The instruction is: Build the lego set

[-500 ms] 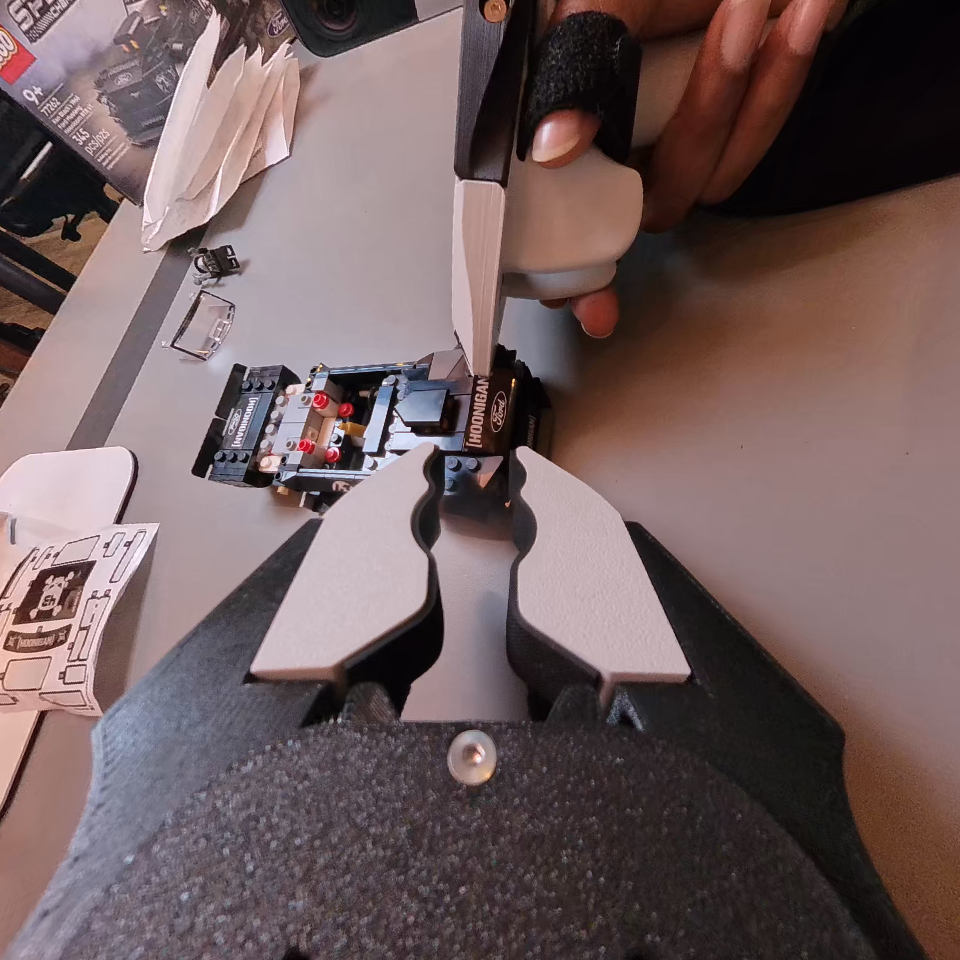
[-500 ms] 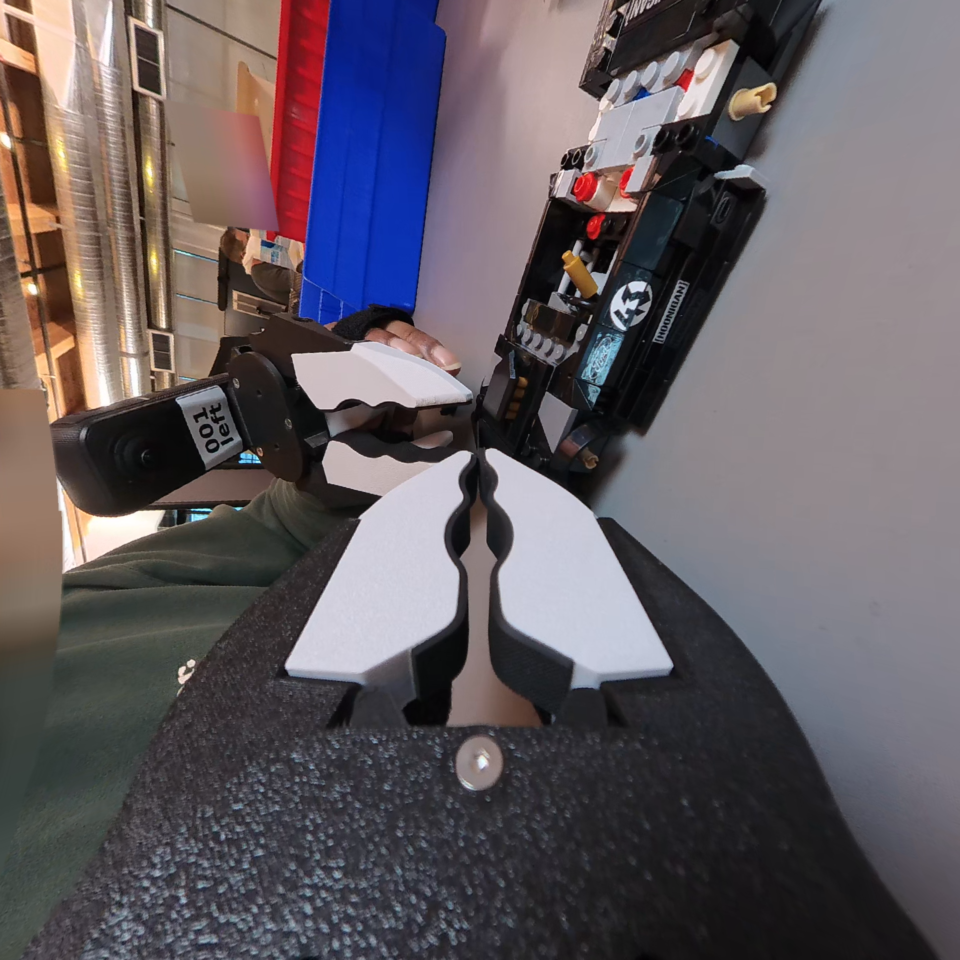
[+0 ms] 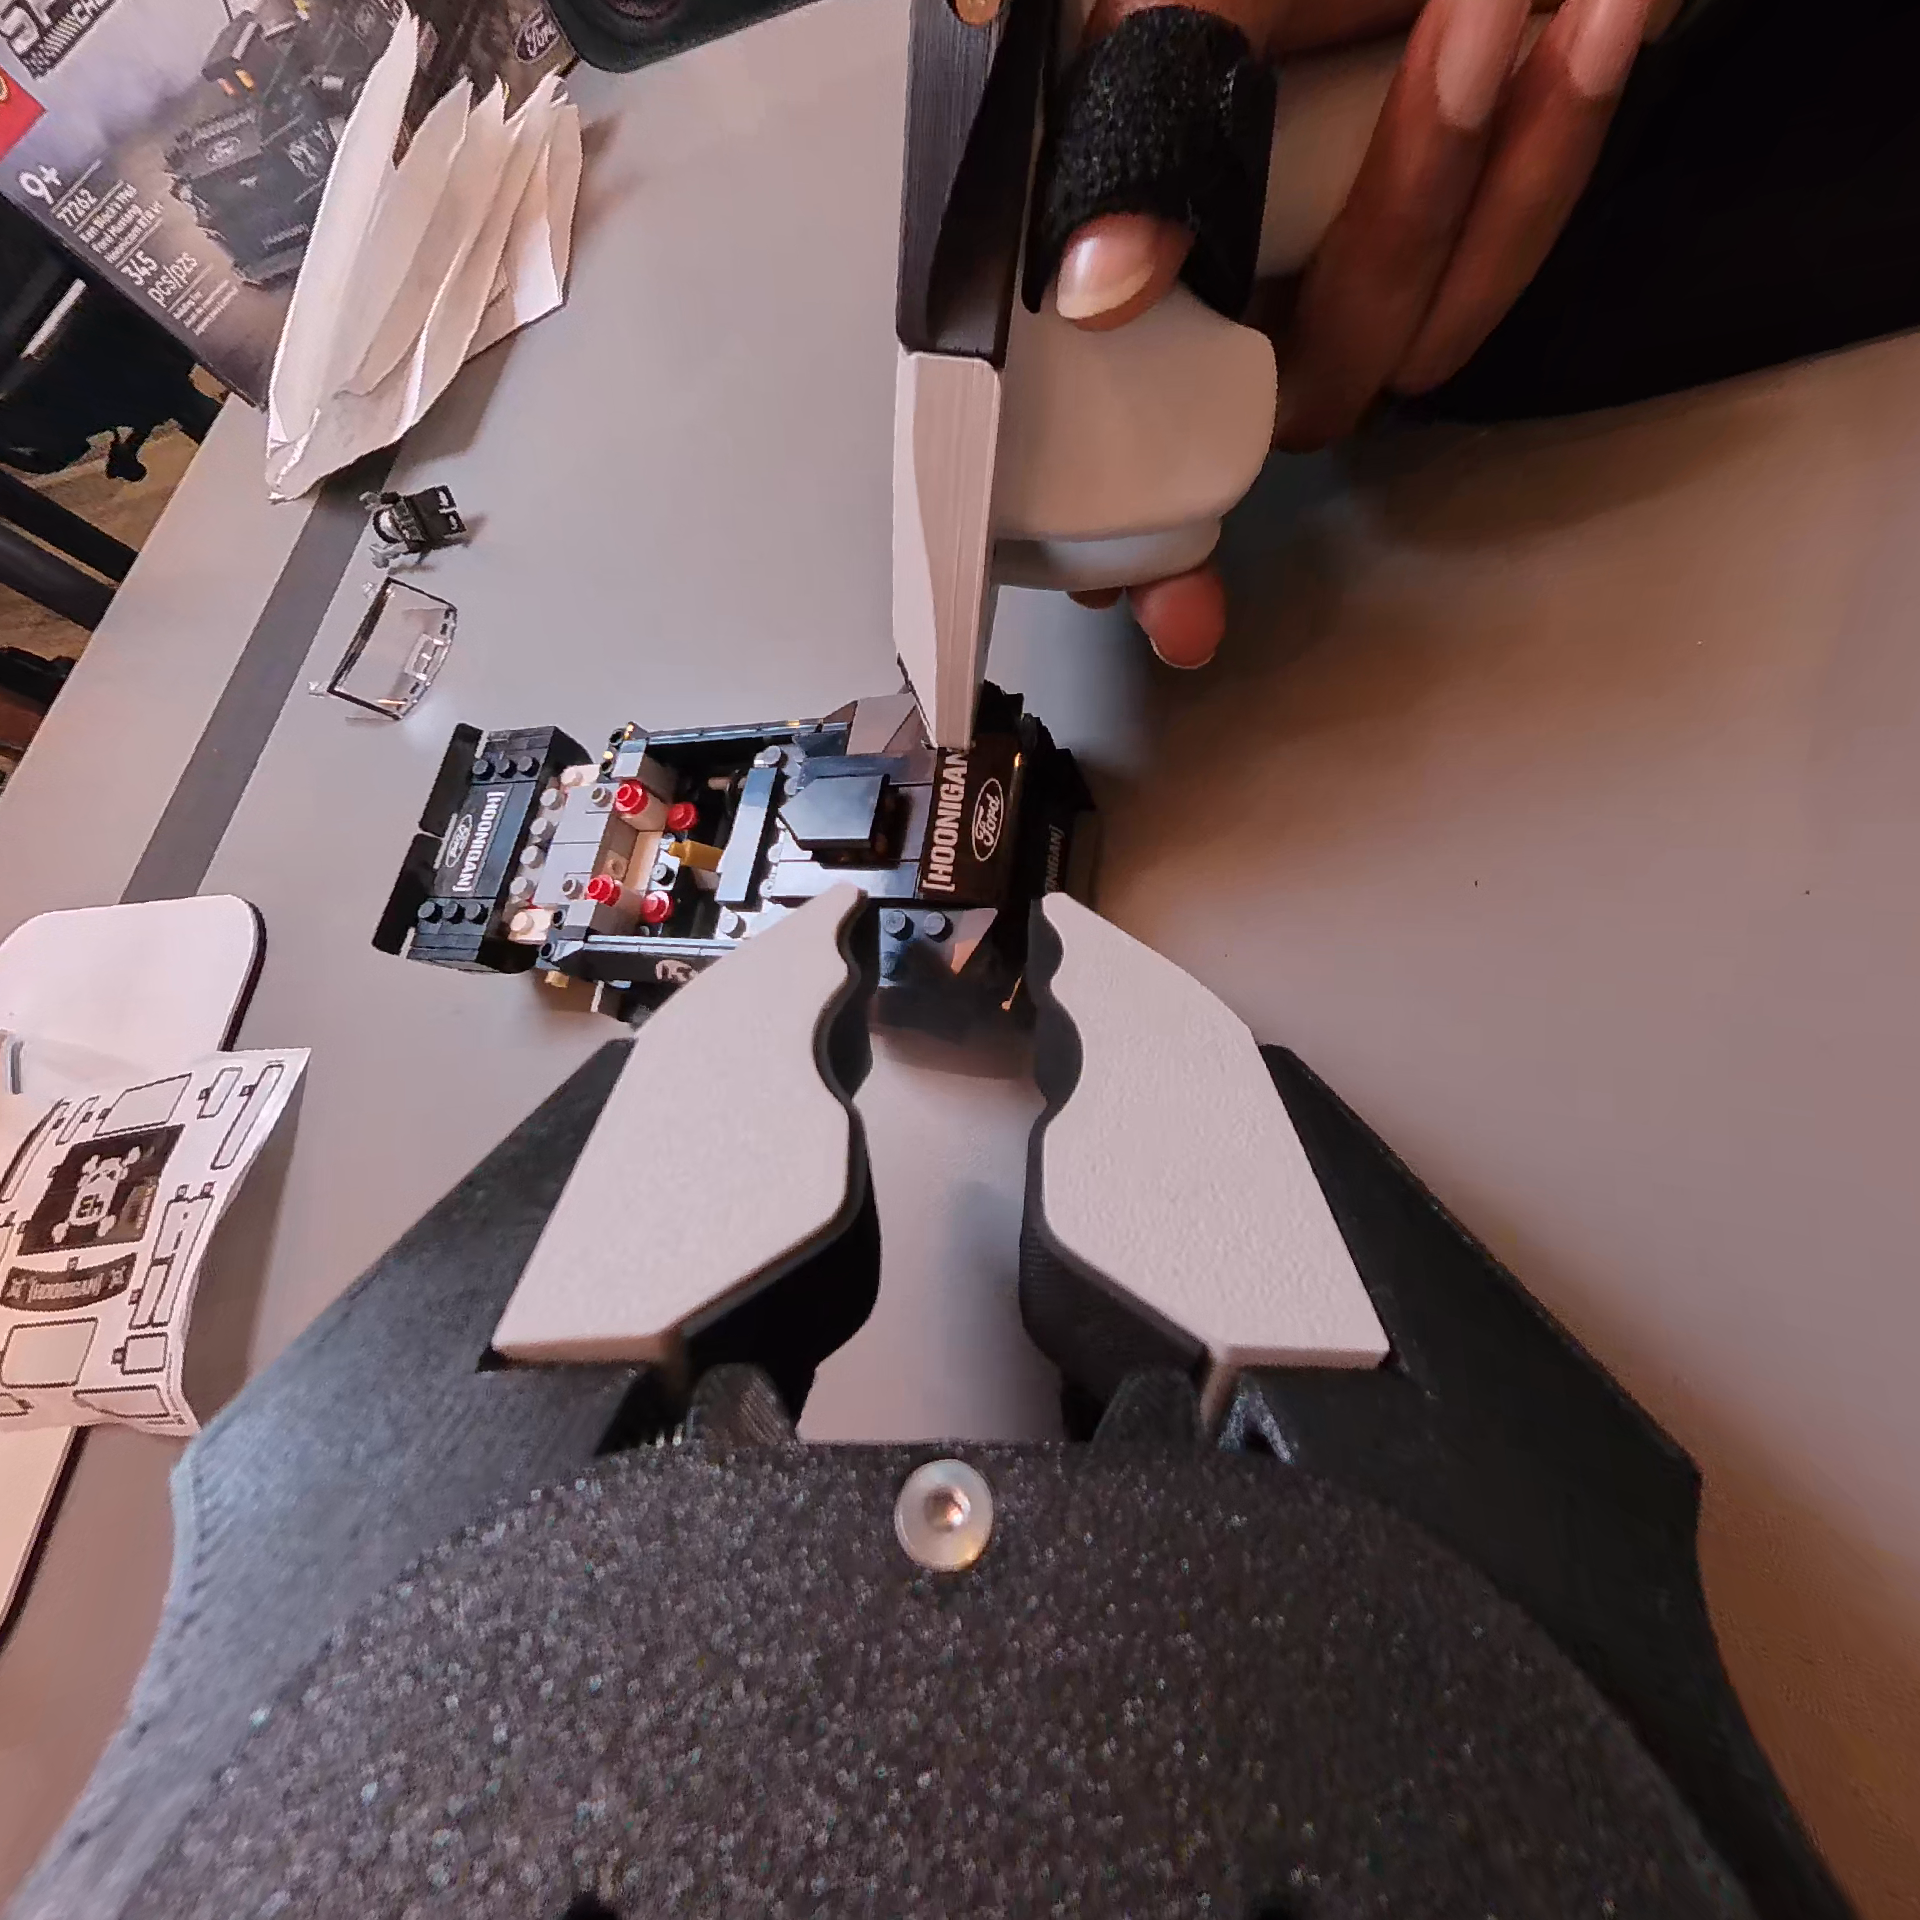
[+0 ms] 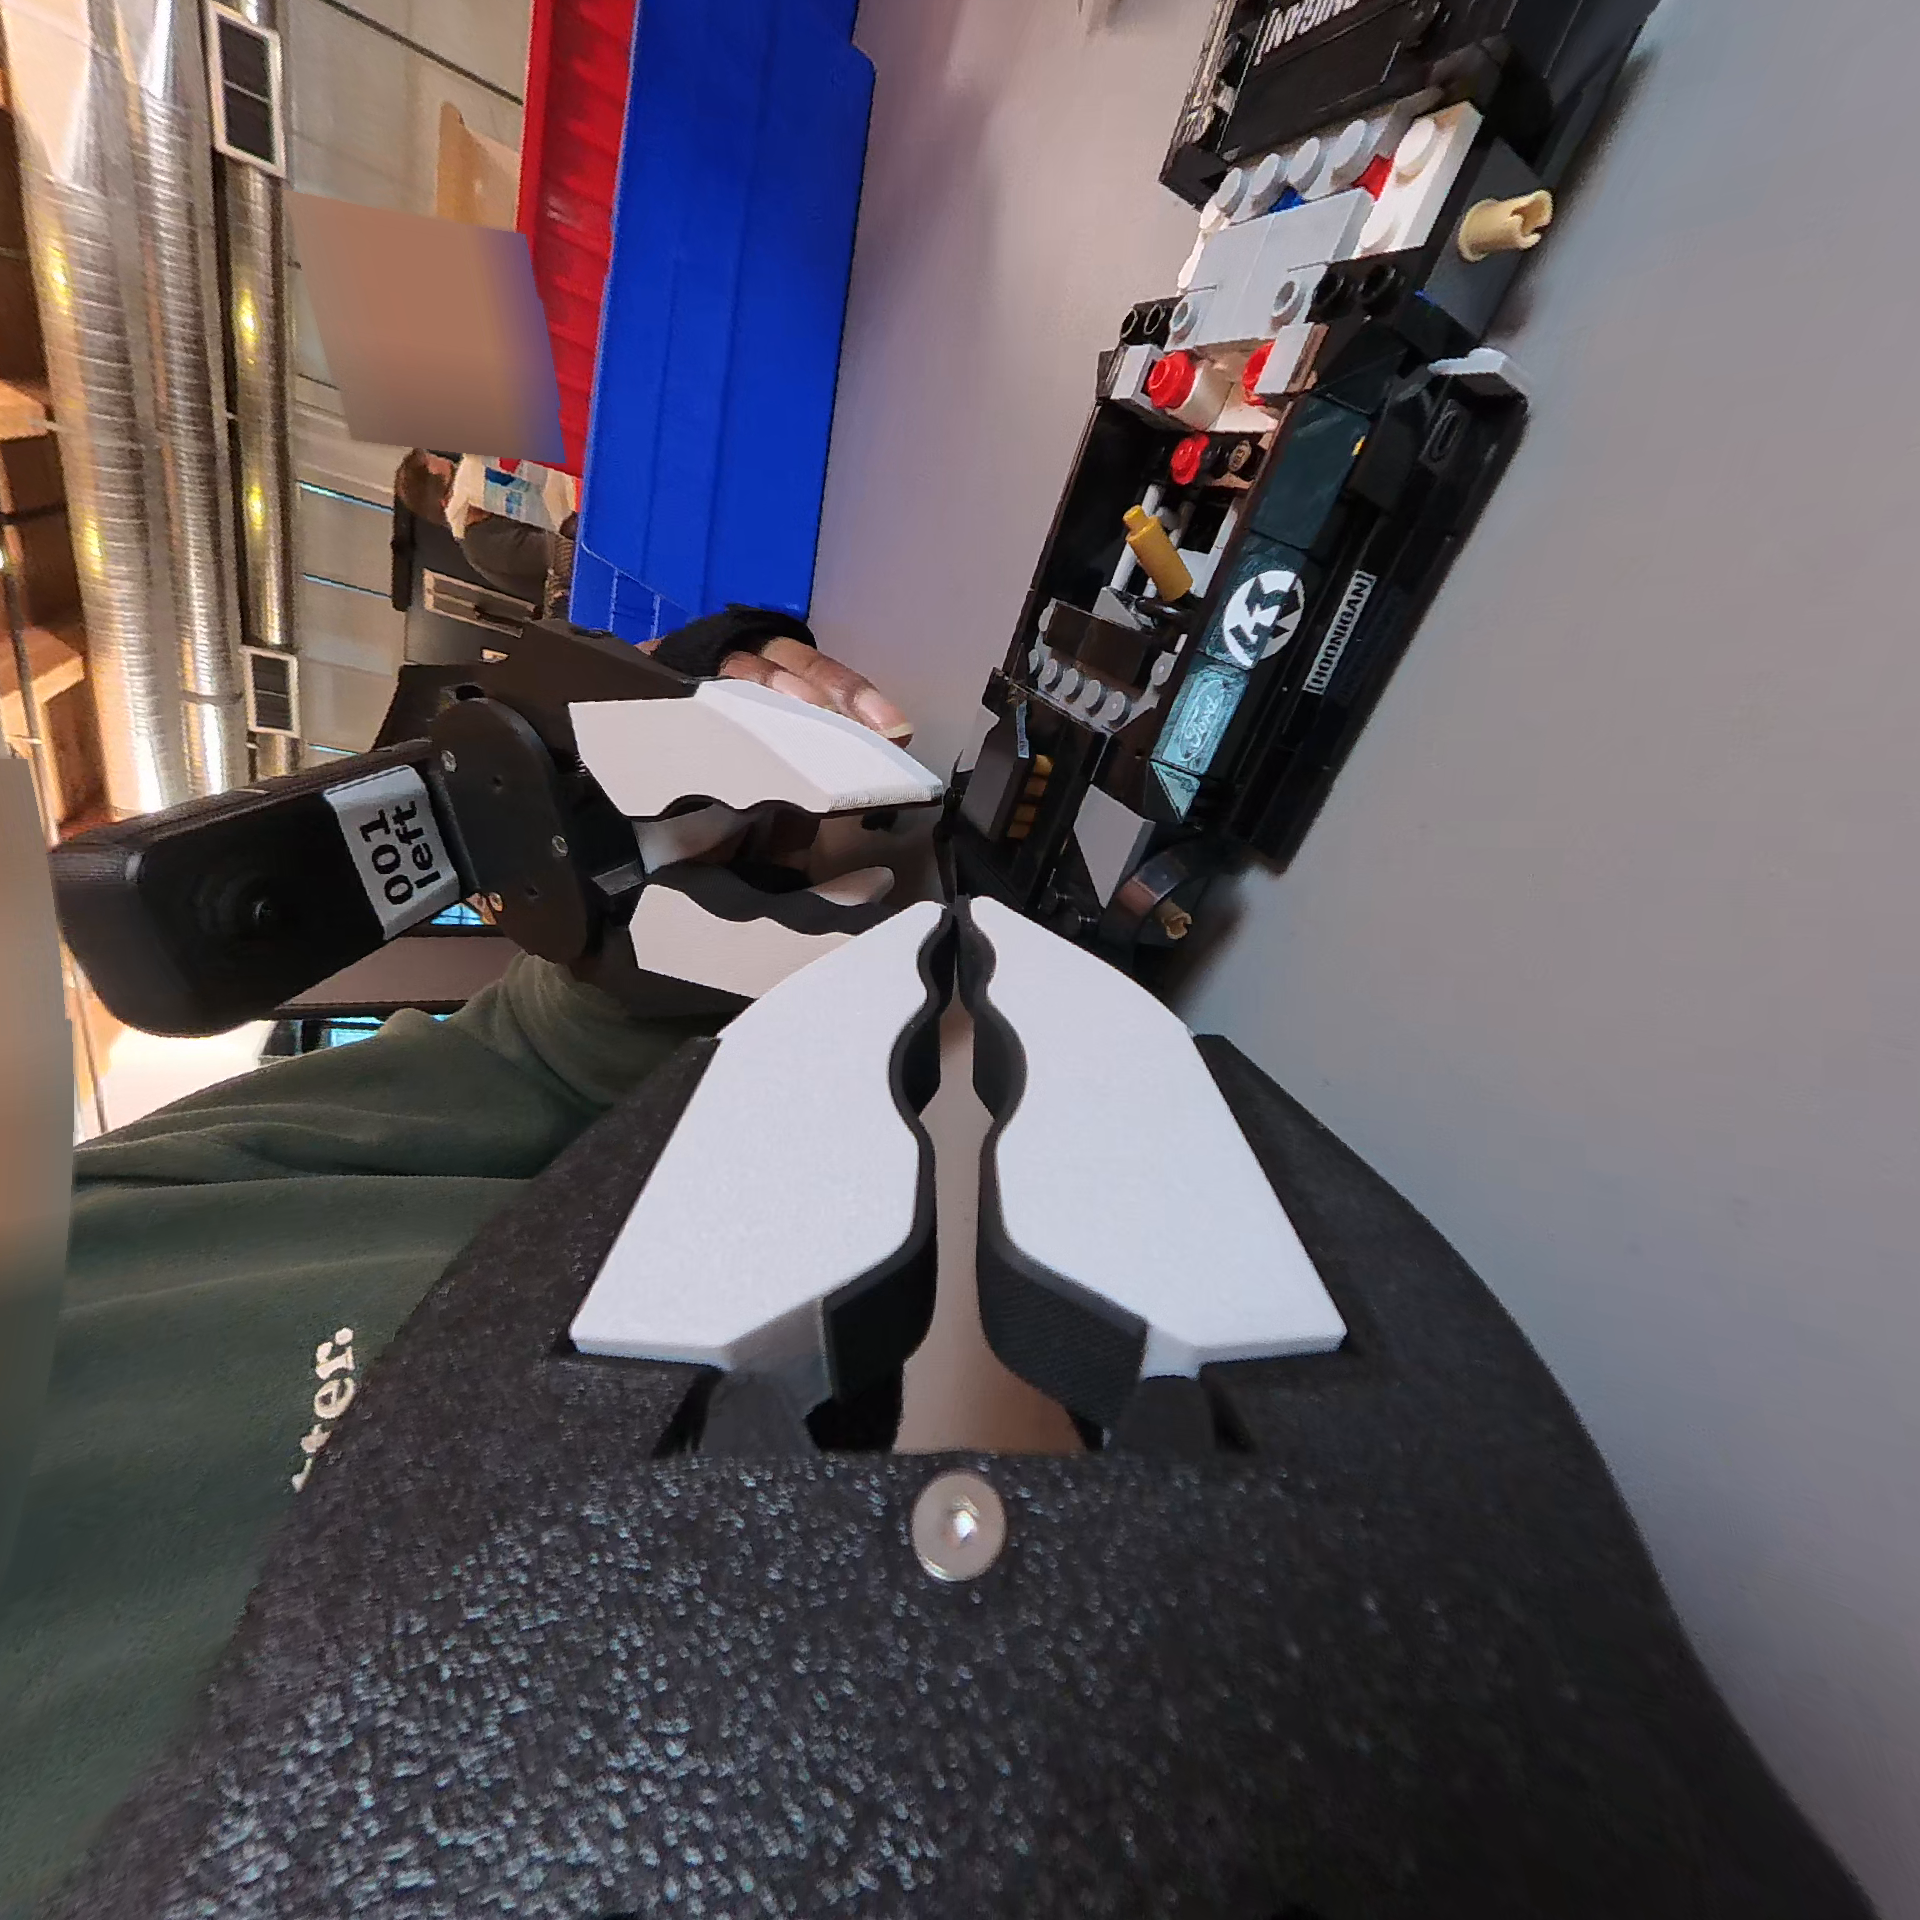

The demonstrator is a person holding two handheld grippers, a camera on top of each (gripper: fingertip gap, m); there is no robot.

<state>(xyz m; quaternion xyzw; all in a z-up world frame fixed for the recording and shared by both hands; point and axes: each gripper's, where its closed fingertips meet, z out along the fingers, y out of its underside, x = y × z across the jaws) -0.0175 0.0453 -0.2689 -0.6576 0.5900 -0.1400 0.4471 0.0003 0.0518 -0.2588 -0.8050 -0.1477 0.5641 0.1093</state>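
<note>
I see even, soft daylight, faint shadows under the lego car (image 3: 727, 862), fisheye bending at edges, hand (image 3: 1455, 208) at 1 o'clock slightly blurred.

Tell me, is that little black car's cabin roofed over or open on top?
Open. The car has no roof on: the left wrist view looks straight down onto its red studs inside. A clear windscreen piece lies apart on the table.

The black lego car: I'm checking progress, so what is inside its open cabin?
Inside the black brick-built lego car, the roofless cabin shows red round studs, grey bricks and a small gold pin. The cabin floor stays in shadow, and the closed right gripper covers one end corner.
</note>
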